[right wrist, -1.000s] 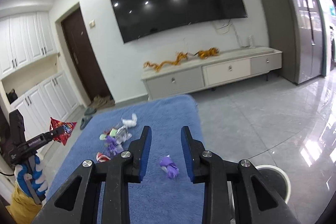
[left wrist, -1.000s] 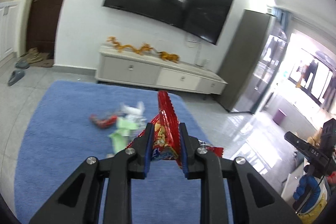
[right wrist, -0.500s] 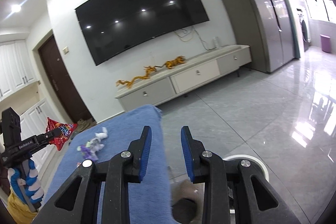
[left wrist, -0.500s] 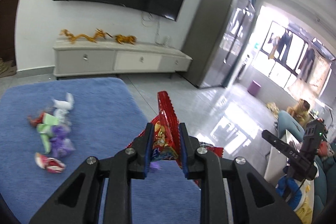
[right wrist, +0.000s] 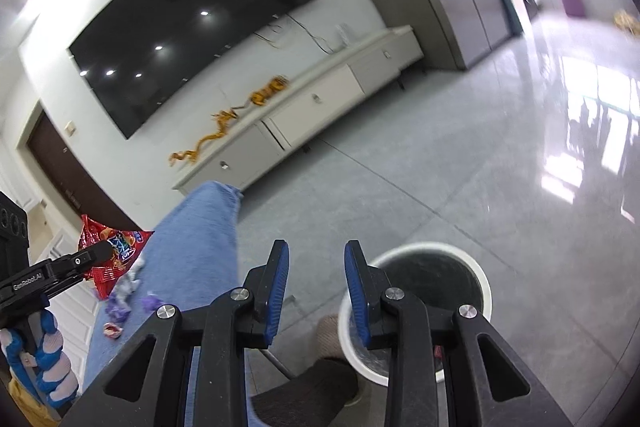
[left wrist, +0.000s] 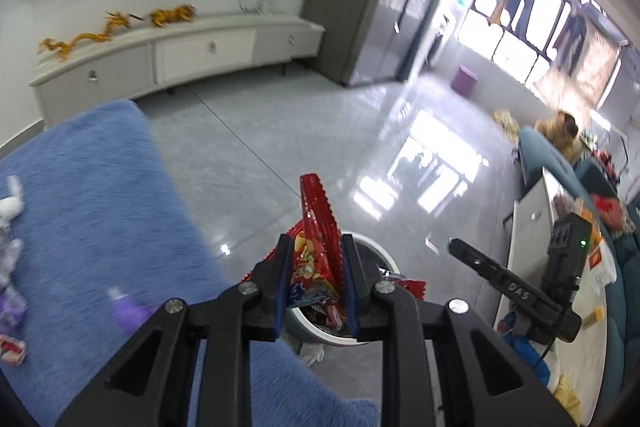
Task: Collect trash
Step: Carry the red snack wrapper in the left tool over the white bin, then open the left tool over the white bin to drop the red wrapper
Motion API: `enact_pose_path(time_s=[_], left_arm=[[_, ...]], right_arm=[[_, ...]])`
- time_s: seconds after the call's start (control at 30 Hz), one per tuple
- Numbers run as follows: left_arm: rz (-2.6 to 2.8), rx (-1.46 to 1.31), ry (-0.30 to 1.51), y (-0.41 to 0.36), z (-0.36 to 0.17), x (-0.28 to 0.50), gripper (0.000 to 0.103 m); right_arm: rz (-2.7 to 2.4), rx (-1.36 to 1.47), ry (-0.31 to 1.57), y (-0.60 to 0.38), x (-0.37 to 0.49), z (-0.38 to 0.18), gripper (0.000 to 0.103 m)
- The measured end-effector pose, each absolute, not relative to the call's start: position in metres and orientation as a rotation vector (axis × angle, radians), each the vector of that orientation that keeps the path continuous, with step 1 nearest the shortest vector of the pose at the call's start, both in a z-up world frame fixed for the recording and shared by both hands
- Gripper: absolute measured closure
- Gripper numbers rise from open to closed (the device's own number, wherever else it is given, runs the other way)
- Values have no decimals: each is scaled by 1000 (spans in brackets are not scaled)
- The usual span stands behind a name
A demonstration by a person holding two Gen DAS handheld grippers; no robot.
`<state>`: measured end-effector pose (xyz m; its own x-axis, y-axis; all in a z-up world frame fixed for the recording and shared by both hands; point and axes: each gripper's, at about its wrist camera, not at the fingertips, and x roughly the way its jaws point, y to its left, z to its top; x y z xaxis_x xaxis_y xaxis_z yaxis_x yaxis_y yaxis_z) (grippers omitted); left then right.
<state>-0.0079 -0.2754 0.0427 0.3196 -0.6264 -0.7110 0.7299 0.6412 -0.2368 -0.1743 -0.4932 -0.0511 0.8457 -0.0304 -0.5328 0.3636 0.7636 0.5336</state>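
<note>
Between the blue-padded fingers of the left gripper [left wrist: 313,281], a red snack wrapper [left wrist: 316,243] is clamped upright, its serrated top edge sticking up past the fingertips. Directly beyond and below it stands a white waste bin [left wrist: 374,247] on the glossy grey floor tiles [left wrist: 256,163], with other crumpled wrappers visible inside; the held wrapper lines up over the bin's mouth, though how high above it cannot be judged. To the left lies a blue rug [left wrist: 100,195] with a few scraps scattered on it: a purple wrapper [left wrist: 126,309] near the gripper, a red-and-white one [left wrist: 12,349] at the frame's edge, and a white crumpled piece [left wrist: 10,203] farther back (all blurred).

From the right wrist view, the right gripper [right wrist: 316,287] has its jaws spread wide with nothing between them, and sits just beside the same white waste bin [right wrist: 486,291], whose dark interior shows to its right. At far left the left gripper [right wrist: 90,259] appears, pinching the red snack wrapper [right wrist: 110,243], held by a hand in a blue-and-white glove [right wrist: 42,359]. More purple and white scraps [right wrist: 124,293] lie on the blue rug [right wrist: 196,235] below it. A low white TV cabinet [right wrist: 308,115] and a wall-mounted television [right wrist: 192,39] fill the background.
</note>
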Motion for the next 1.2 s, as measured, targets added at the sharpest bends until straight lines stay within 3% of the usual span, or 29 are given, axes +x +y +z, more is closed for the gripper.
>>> enact_pose_path(time_s=[0.4, 0.57, 0.63, 1.0, 1.2], left_arm=[[-990, 215, 1036, -391, -39, 22, 80], [-1010, 197, 1090, -411, -61, 28, 65], [-1014, 187, 1109, -415, -67, 30, 64], [-1038, 165, 1080, -391, -50, 20, 64], [-1010, 155, 967, -351, -9, 6, 64]], right_arm=[[-277, 791, 704, -529, -142, -137, 75], [-312, 814, 751, -535, -136, -156, 68], [-324, 818, 757, -538, -136, -159, 63], [-365, 806, 736, -535, -149, -141, 55], [-274, 745, 724, -506, -138, -115, 55]])
